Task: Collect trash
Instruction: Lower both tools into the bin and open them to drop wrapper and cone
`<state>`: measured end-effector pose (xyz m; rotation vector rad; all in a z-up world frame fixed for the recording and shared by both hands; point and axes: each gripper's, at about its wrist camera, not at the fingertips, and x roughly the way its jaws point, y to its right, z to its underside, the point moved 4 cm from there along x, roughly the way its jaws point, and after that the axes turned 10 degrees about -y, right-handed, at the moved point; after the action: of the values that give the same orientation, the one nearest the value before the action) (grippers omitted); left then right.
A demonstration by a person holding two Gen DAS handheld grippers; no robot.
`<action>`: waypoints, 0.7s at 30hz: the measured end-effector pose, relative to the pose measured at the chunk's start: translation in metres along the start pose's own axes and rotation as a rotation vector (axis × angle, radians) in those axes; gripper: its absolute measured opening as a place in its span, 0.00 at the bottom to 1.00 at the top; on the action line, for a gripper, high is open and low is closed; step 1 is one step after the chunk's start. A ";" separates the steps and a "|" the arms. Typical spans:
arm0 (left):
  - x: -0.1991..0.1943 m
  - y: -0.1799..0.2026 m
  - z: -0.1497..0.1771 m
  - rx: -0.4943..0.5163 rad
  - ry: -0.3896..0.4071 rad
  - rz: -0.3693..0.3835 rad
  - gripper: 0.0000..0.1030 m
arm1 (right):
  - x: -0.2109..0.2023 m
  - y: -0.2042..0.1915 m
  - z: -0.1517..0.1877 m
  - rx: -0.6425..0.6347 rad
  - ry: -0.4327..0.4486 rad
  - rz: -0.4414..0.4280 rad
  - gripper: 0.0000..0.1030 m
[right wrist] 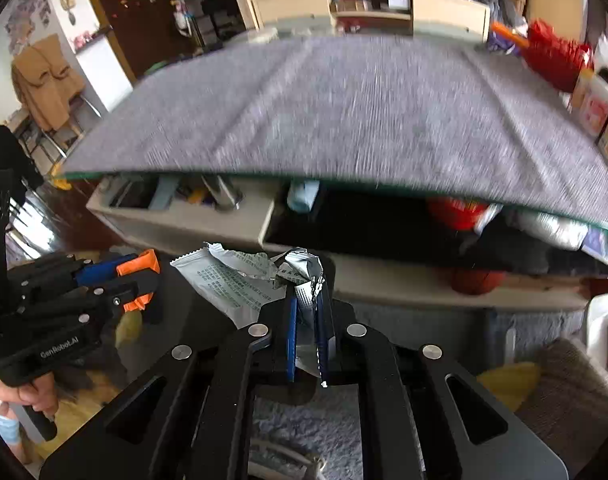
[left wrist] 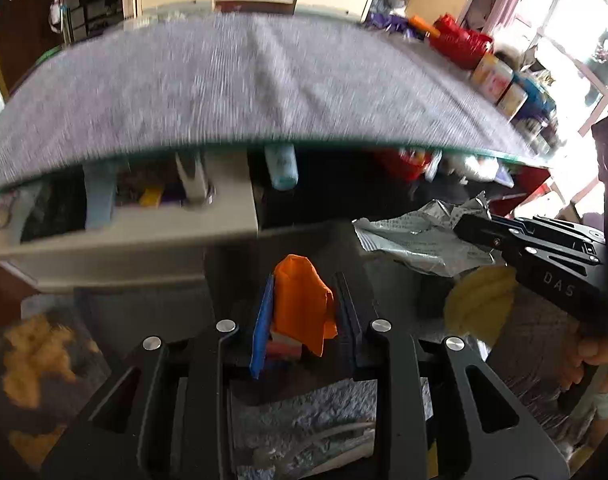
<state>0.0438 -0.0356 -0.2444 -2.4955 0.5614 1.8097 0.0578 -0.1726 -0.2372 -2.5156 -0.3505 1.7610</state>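
Trash is held in both hand-held grippers. In the left wrist view, the left hand-held gripper (left wrist: 304, 320) is clamped on a folded orange scrap (left wrist: 301, 304), which stands upright between a blue pad (left wrist: 262, 332) and the dark finger opposite. A small red-and-white piece is caught low between the same fingers, just beneath the orange. In the right wrist view, the right hand-held gripper (right wrist: 306, 332) is closed almost together on a crumpled silver wrapper (right wrist: 231, 280); one twisted end is pinched between the pads (right wrist: 291, 336), and the printed sheet spreads out to the left of the fingers.

Both grippers are seen side by side, below the front edge of a worktop (left wrist: 243, 80) covered in grey cloth. Each appears in the other's view: the right one at the right edge of the left view, gripped by a hand (left wrist: 596, 348), the left one at the left edge of the right view, likewise gripped by a hand (right wrist: 31, 396).

Under the worktop an open drawer (left wrist: 143, 236) with mixed contents is seen, and a pale blue bottle (left wrist: 281, 168) beside it. Red bags (left wrist: 460, 42) and boxes (left wrist: 500, 80) are lined along the worktop's far right side. A yellow object (left wrist: 480, 300) is seen below the right gripper, its nature unclear.
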 end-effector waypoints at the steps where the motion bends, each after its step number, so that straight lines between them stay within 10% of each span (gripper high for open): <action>1: 0.007 -0.003 0.004 -0.003 -0.009 0.012 0.27 | 0.010 0.000 0.004 0.008 -0.010 -0.002 0.09; 21: 0.082 -0.025 0.038 -0.025 -0.150 0.047 0.34 | 0.098 -0.010 0.013 0.101 -0.148 -0.089 0.13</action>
<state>0.0379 -0.0269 -0.3382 -2.3537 0.5992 2.0112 0.0763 -0.1436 -0.3299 -2.2720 -0.3651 1.8855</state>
